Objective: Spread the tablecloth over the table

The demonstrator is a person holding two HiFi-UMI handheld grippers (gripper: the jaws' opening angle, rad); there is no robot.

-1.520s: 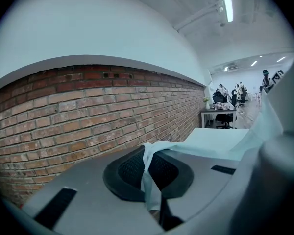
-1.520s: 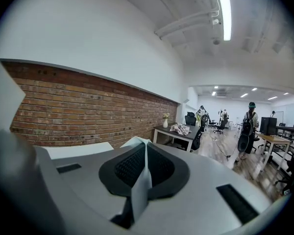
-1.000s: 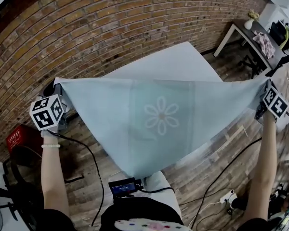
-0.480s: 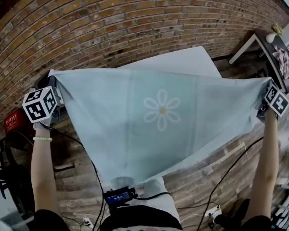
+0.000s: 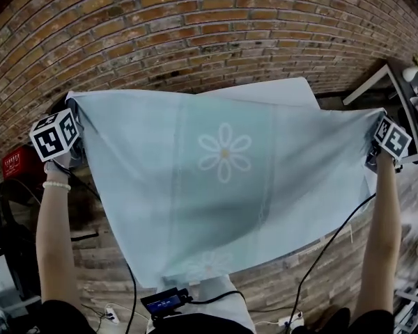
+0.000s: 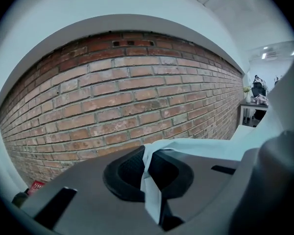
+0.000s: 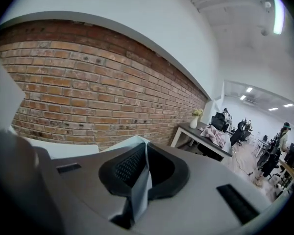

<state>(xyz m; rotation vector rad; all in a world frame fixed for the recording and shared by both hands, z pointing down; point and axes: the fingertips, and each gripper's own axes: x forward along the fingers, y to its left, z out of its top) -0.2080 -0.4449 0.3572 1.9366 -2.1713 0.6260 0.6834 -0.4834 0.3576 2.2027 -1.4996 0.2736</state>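
A pale blue tablecloth (image 5: pixel 223 179) with a white flower print hangs stretched in the air between my two grippers in the head view. It hides most of the white table (image 5: pixel 279 90), of which only a far strip shows above the cloth's top edge. My left gripper (image 5: pixel 74 126) is shut on the cloth's upper left corner, and my right gripper (image 5: pixel 373 145) is shut on the upper right corner. The left gripper view shows the left gripper (image 6: pixel 148 156) pinching a fold of the tablecloth (image 6: pixel 152 195). The right gripper (image 7: pixel 144 161) likewise clamps a strip of the tablecloth (image 7: pixel 140 192).
A brick wall (image 5: pixel 195 33) runs close behind the table. A red crate (image 5: pixel 17 164) and a black chair (image 5: pixel 7 242) stand at the left. At the right is a dark desk (image 5: pixel 404 89) with a vase. Cables (image 5: pixel 320 256) trail over the wooden floor.
Both grippers have carried the cloth toward the wall. It now hangs wider and flatter and covers more of the white table than before.
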